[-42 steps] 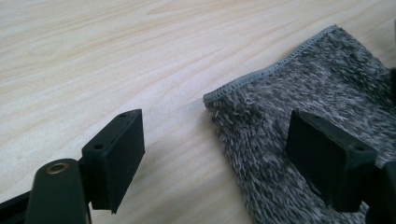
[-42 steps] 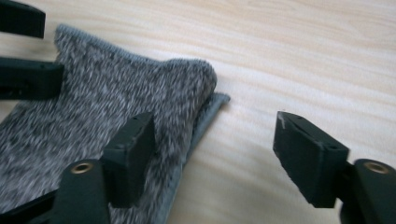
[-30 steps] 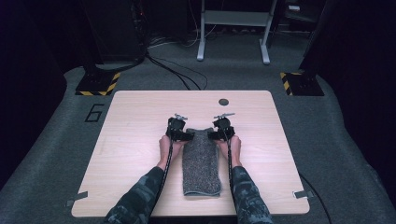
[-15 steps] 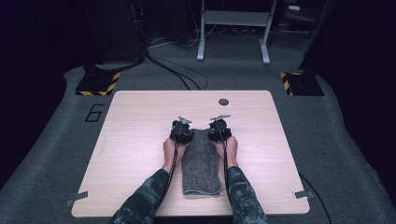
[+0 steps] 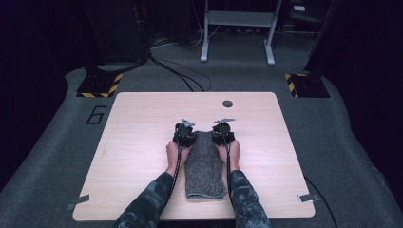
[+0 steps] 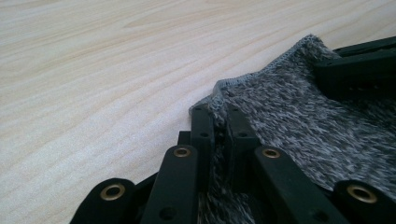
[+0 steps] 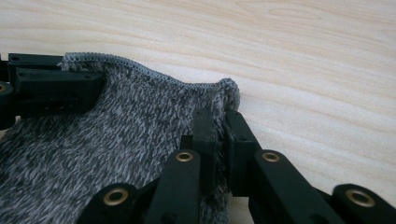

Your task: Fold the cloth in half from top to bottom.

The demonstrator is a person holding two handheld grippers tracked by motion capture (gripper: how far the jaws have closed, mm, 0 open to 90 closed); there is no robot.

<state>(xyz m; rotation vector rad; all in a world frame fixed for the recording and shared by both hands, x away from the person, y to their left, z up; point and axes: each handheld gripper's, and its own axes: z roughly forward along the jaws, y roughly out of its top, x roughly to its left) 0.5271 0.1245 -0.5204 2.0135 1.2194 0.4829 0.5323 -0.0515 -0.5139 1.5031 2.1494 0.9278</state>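
The left gripper (image 6: 217, 128) is pinching the far left corner of the grey knitted cloth (image 6: 299, 121), and its two black jaws have just been closing until the fabric is squeezed between them. The right gripper (image 7: 217, 128) is doing the same at the far right corner of the grey knitted cloth (image 7: 107, 135), jaws just closed tight on the stitched edge. In the high view the left gripper (image 5: 184, 134) and the right gripper (image 5: 223, 133) are sitting side by side at the far end of the cloth (image 5: 204, 166), which is lying as a long folded strip on the wooden table (image 5: 138, 142), reaching toward the near edge between the person's forearms. A small dark round disc (image 5: 227, 103) is lying near the far edge of the table, well apart from the cloth
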